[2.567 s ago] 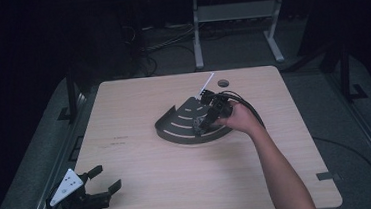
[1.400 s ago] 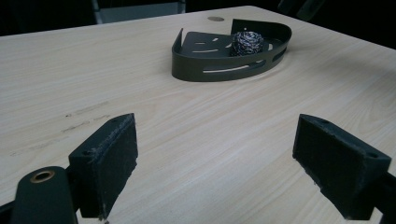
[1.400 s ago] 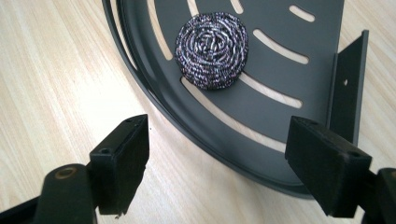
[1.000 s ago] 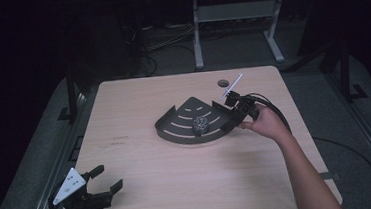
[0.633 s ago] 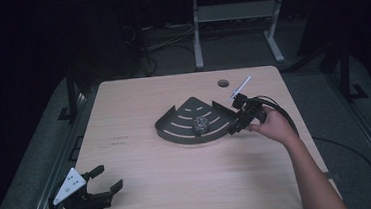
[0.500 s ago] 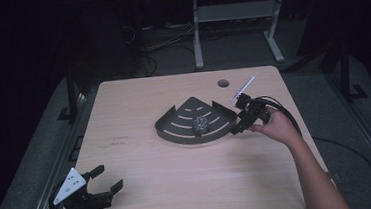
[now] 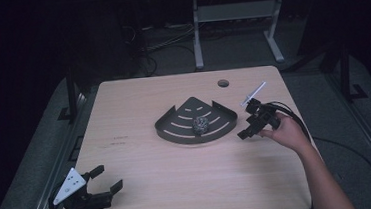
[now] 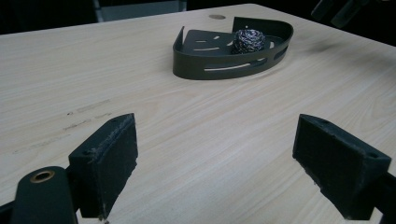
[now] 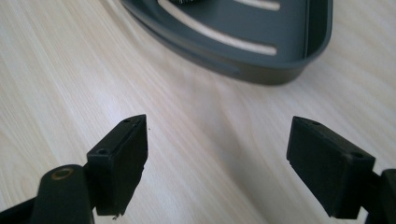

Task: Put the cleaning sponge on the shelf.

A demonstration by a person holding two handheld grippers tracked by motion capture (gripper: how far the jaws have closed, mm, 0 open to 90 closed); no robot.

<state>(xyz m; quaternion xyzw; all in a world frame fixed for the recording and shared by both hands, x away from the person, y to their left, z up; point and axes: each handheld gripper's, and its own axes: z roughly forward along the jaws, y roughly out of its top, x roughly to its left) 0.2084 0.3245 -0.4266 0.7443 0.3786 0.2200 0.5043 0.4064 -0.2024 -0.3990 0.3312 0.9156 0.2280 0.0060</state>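
Observation:
A dark grey fan-shaped tray [image 7: 176, 134] lies in the middle of the wooden table, and a ball of steel wool [image 7: 201, 125] rests inside it near the curved wall. Just right of the tray, my right gripper [image 7: 247, 122] hovers low over bare wood, open and empty. In the right gripper view its jaws [image 9: 217, 158] frame the tabletop, with the tray's corner [image 9: 261, 56] ahead. My left gripper [image 7: 109, 178] rests at the table's near left corner, open and empty. Its own view [image 8: 215, 163] looks across the table at the tray [image 8: 219, 70] and the steel wool [image 8: 248, 41].
A round cable hole [image 7: 223, 83] sits near the table's far edge, behind the tray. A white desk frame [image 7: 236, 15] stands on the dark floor beyond. The right gripper's cable [image 7: 295, 116] loops over the table's right side.
My right gripper has pulled back from over the tray to the right and a little nearer, leaving the steel wool in the tray. The left gripper has stayed put.

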